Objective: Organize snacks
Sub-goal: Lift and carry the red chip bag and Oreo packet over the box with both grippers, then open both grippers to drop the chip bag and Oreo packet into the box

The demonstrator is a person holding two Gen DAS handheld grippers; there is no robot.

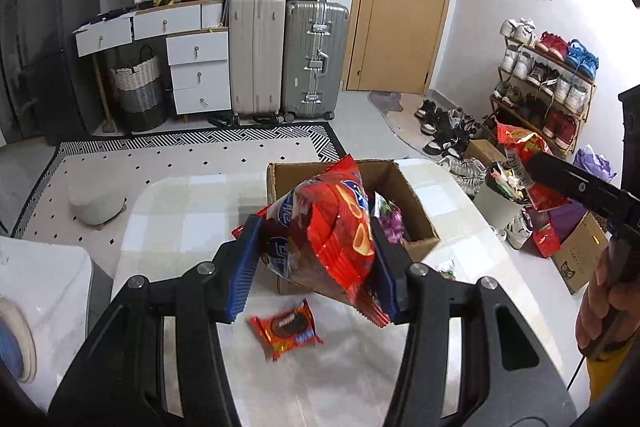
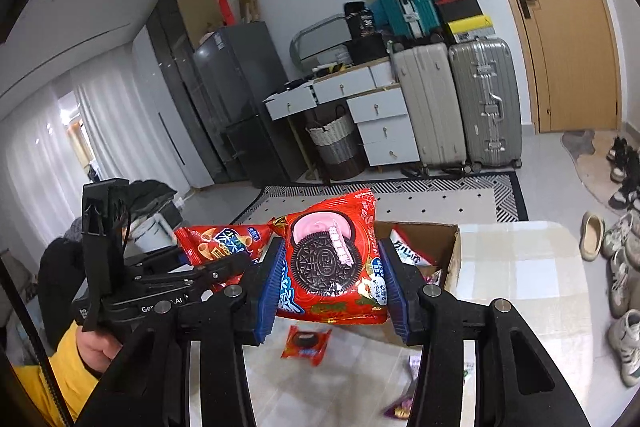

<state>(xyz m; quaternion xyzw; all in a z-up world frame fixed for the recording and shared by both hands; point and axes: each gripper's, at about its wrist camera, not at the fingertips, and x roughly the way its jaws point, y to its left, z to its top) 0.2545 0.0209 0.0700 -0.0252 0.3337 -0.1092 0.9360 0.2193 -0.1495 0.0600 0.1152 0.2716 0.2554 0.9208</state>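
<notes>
My left gripper [image 1: 316, 263] is shut on a red chip bag [image 1: 336, 231] and holds it above the near edge of the open cardboard box [image 1: 420, 203]. The same bag shows in the right wrist view [image 2: 218, 239]. My right gripper [image 2: 332, 279] is shut on a red Oreo pack [image 2: 332, 263], held above the table just in front of the box [image 2: 448, 247]. A small red Oreo pack [image 1: 286, 331] lies flat on the table below both grippers; it also shows in the right wrist view [image 2: 306, 343]. The box holds several snack packs [image 1: 390, 219].
The table [image 1: 180, 211] has a pale checked cloth. Loose wrappers lie at its right [image 2: 400, 407]. Suitcases [image 1: 316, 59], a white drawer unit [image 1: 196, 67], a shoe rack [image 1: 548, 83] and a rug [image 1: 200, 155] lie beyond. A box of items [image 1: 576, 247] sits on the floor at right.
</notes>
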